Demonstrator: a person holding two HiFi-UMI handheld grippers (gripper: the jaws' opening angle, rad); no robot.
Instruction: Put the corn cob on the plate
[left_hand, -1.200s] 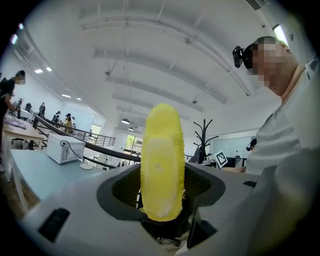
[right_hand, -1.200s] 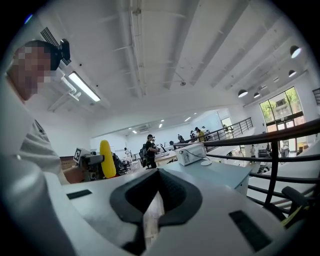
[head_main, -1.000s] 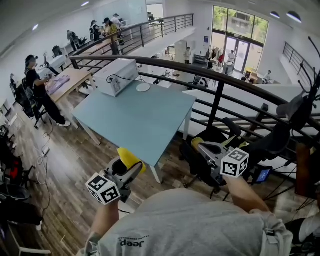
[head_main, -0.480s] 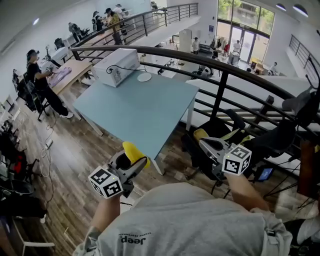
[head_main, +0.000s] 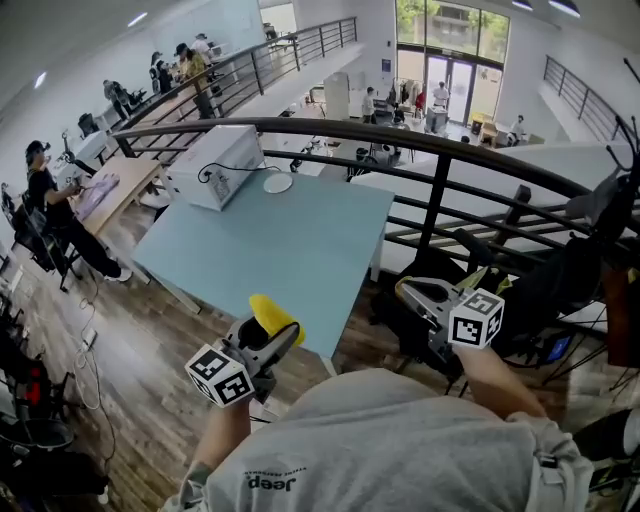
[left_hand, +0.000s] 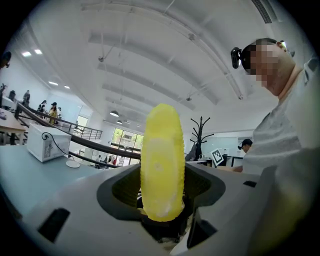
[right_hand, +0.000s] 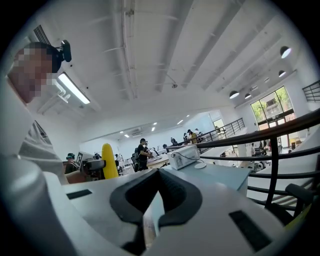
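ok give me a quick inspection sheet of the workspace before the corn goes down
surface: light blue table, mostly bare, ahead of both grippers
job's things: corn cob upright in the left gripper; white plate at the table's far edge, nothing on it
clutter: white box appliance beside the plate
grippers: left gripper shut on the corn cob; right gripper holds nothing, narrow gap between its jaws
cables: black cable looped on the appliance
surroundings: black railing behind the table; people at desks to the left; wood floor
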